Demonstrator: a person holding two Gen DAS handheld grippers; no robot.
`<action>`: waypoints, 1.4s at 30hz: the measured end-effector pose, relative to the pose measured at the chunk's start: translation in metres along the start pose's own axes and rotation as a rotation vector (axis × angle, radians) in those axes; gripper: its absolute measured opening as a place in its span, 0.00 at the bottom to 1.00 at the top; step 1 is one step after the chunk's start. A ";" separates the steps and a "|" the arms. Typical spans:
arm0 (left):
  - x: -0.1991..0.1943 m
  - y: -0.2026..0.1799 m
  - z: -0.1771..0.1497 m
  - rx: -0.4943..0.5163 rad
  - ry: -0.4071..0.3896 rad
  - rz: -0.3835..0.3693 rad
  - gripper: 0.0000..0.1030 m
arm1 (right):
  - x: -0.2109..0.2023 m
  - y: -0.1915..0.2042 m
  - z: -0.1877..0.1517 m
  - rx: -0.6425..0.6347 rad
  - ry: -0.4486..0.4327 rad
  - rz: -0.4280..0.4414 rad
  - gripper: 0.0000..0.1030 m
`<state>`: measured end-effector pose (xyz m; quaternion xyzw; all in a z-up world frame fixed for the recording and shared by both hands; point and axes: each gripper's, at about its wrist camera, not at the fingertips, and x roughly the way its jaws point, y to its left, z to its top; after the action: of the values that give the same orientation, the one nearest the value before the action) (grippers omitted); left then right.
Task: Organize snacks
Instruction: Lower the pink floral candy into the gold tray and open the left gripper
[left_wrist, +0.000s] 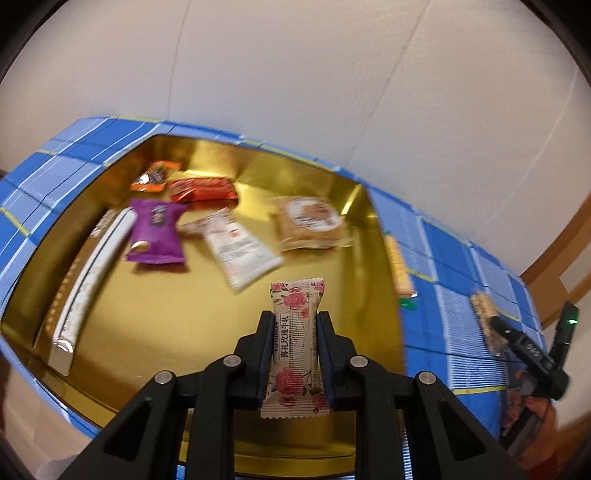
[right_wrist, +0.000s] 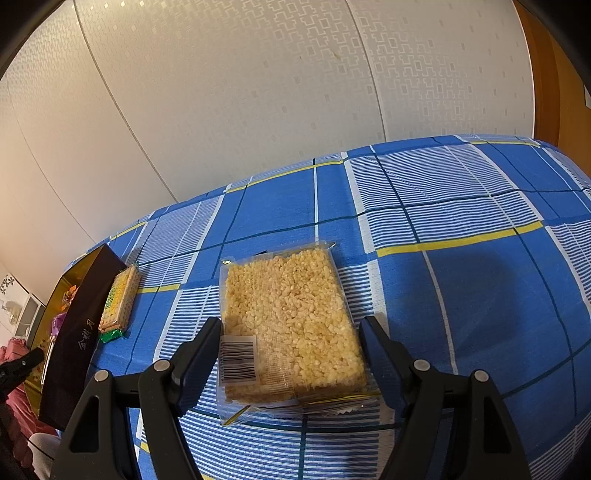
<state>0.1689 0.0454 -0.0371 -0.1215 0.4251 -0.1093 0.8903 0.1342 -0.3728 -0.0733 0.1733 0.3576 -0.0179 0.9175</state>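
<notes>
My left gripper (left_wrist: 295, 314) is shut on a white snack bar with pink roses (left_wrist: 295, 332), held upright over the near right part of an open gold tin box (left_wrist: 166, 332). In the box lie an orange packet (left_wrist: 153, 177), a red packet (left_wrist: 203, 189), a purple packet (left_wrist: 157, 230), a white packet (left_wrist: 240, 251), a brown cookie pack (left_wrist: 310, 221) and a long white bar (left_wrist: 92, 280). My right gripper (right_wrist: 290, 325) straddles a clear pack of puffed rice cake (right_wrist: 291, 325) lying on the cloth, its pads against both long sides.
A blue checked cloth (right_wrist: 461, 206) covers the table. A green-ended cracker pack (right_wrist: 120, 299) lies beside the box's dark outer wall (right_wrist: 77, 332). A pale papered wall (right_wrist: 258, 92) stands behind the table, with wooden trim (right_wrist: 546, 92) at the right.
</notes>
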 end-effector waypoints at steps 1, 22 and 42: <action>0.001 0.004 0.000 -0.004 0.003 0.010 0.22 | 0.000 0.000 0.000 -0.001 0.000 -0.001 0.75; 0.012 0.061 0.001 0.000 0.000 0.209 0.22 | 0.000 0.000 0.000 0.000 0.000 -0.001 0.75; -0.006 0.038 -0.023 0.138 -0.100 0.345 0.39 | -0.005 -0.003 0.001 0.023 -0.023 0.012 0.73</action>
<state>0.1507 0.0804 -0.0583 0.0094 0.3862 0.0224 0.9221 0.1304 -0.3763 -0.0702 0.1856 0.3460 -0.0186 0.9195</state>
